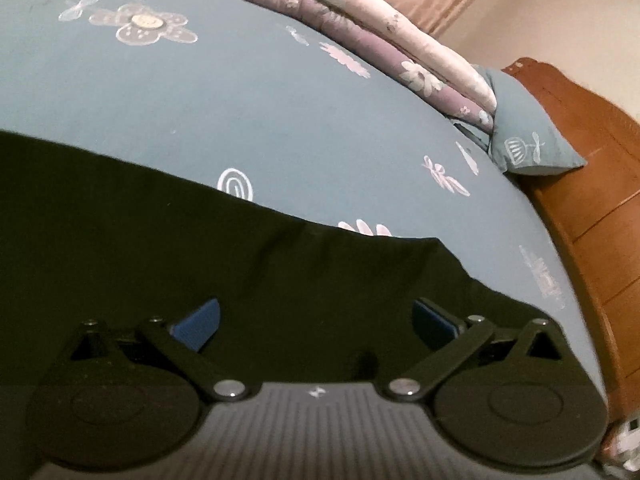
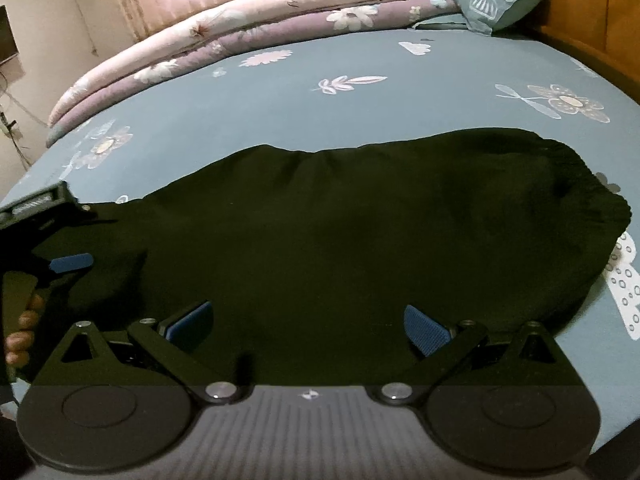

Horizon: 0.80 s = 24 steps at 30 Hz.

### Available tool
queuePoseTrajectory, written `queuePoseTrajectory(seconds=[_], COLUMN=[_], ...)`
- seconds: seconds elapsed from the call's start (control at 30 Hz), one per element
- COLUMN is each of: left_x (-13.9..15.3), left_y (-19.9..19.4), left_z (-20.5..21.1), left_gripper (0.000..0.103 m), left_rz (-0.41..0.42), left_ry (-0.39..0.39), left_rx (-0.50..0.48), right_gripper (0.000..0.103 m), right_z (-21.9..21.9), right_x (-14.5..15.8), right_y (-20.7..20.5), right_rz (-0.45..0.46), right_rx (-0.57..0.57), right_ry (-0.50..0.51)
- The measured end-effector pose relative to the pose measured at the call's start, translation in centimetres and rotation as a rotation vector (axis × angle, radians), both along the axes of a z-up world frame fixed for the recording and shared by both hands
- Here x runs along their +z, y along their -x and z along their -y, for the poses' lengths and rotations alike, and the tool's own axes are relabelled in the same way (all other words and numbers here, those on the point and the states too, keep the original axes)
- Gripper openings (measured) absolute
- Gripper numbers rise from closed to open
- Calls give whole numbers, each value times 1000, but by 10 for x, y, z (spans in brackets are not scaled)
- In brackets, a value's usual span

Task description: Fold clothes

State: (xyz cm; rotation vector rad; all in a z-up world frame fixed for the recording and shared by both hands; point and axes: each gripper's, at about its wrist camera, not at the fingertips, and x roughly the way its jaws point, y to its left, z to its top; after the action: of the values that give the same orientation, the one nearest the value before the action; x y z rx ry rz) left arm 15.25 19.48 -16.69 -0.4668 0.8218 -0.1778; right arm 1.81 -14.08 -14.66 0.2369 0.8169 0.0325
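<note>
We hover over the black garment [image 2: 340, 248] spread on the bed [image 2: 320, 104]; left gripper [image 1: 316, 316] and right gripper [image 2: 308, 320] gape wide, empty. Next, we judge: pinch the six-o'clock edge.

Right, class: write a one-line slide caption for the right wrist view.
Open right tongs over a black garment spread on the blue floral bedsheet, left tongs at its far left edge.

Left tongs [image 1: 316, 320] gape above black garment [image 1: 160, 248]; blue sheet [image 1: 240, 112] beyond.
</note>
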Motion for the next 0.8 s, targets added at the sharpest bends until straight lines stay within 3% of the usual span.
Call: queuePoseTrajectory(seconds=[0.17,0.3,0.4,0.5,0.6,0.73,0.77,0.8], left_x=[0,11,38,75,107,126,126,124], left_y=[4,1,4,15,32,62,72,82], left_z=[5,2,1,-14,-53,-126,-147,-167], left_gripper=[102,102,102,102,101,95,92,80], left_rz=[29,-26,-9,42,111,154,148,138], left_ry=[-40,11,57,25,-4,-66,-79,-85], left_rx=[-13,-22,-79,-102,-74,33,72,109], right_gripper=[103,103,103,103,103,103,103,103], right_z=[6,9,8,8,9,9,8,7], right_x=[4,20,38,52,60,60,59,57], right_y=[3,9,17,25,33,37,36,35], right_rz=[8,30,82,121,149,150,146,141], right_rx=[-7,-15,-2,3,6,15,17,20], right_ry=[-19,-39,-43,-54,-72,-74,-74,-77])
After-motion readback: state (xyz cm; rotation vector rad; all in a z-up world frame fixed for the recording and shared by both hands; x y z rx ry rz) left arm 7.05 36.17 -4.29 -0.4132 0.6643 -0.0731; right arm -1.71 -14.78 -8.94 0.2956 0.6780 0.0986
